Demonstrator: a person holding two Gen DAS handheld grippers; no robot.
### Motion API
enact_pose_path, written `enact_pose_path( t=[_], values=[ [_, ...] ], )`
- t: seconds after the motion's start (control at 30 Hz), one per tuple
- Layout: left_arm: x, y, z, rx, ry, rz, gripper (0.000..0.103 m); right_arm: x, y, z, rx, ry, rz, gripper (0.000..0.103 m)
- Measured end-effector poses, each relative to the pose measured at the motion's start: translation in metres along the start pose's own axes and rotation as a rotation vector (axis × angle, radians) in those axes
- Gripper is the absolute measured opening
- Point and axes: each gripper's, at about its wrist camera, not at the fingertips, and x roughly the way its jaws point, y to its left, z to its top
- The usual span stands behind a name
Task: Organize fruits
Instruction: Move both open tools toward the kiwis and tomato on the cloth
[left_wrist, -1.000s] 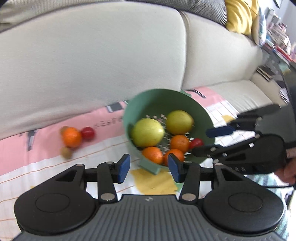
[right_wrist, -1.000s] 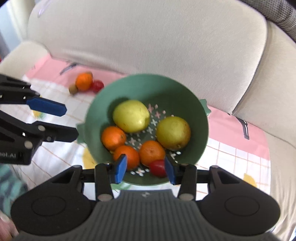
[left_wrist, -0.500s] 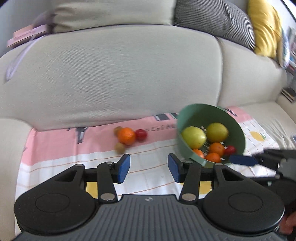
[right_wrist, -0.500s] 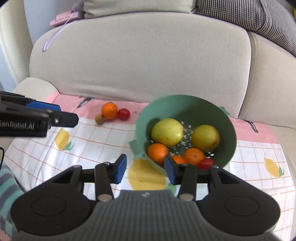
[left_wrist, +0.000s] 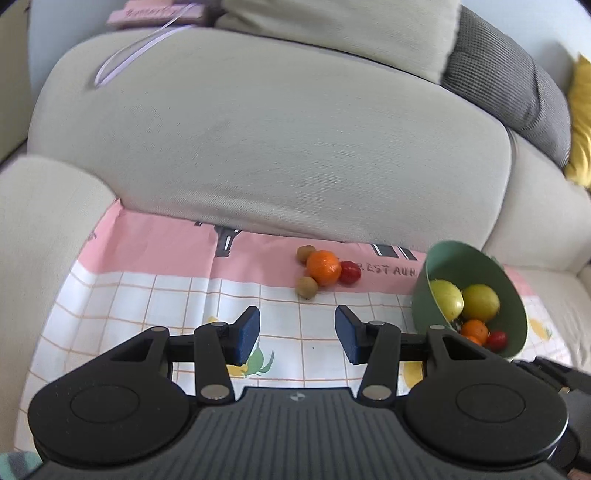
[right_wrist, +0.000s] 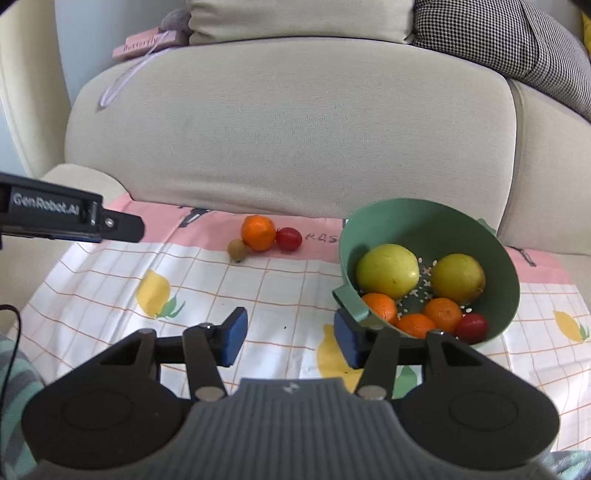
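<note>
A green bowl (right_wrist: 428, 236) is seen tilted on the sofa cloth (right_wrist: 110, 280), just ahead and to the right of the right gripper (right_wrist: 290, 336); its near handle lies just beyond that gripper's right pad. In the bowl are held two yellow-green fruits (right_wrist: 388, 271), three oranges (right_wrist: 441, 315) and a red tomato (right_wrist: 471, 328). Further ahead, slightly left, a loose orange (right_wrist: 258, 232), a tomato (right_wrist: 289, 239) and a kiwi (right_wrist: 237, 250) are clustered, touching; a second kiwi (left_wrist: 306, 254) is seen behind them. The right jaws, empty, have just been opening and are moderately spread. The left gripper (left_wrist: 297, 336) is likewise held half-spread and empty, with nothing between it and the cluster.
</note>
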Motion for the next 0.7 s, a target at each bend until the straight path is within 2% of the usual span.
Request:
enact_pose_path(
  t=[0.13,0.33,0.7],
  values=[
    [0.009,0.016,0.001,-0.081,0.012,-0.027,0.056,0.010,0.012,0.005,-0.045,-0.012,0.015,0.050],
    [0.023,0.024,0.005,-0.117,0.004,-0.046,0.056,0.032,0.027,0.017,-0.102,-0.025,0.004,0.050],
    [0.056,0.030,0.018,-0.084,-0.011,-0.075,0.056,0.078,0.034,0.034,-0.153,-0.028,0.015,0.050]
  ],
)
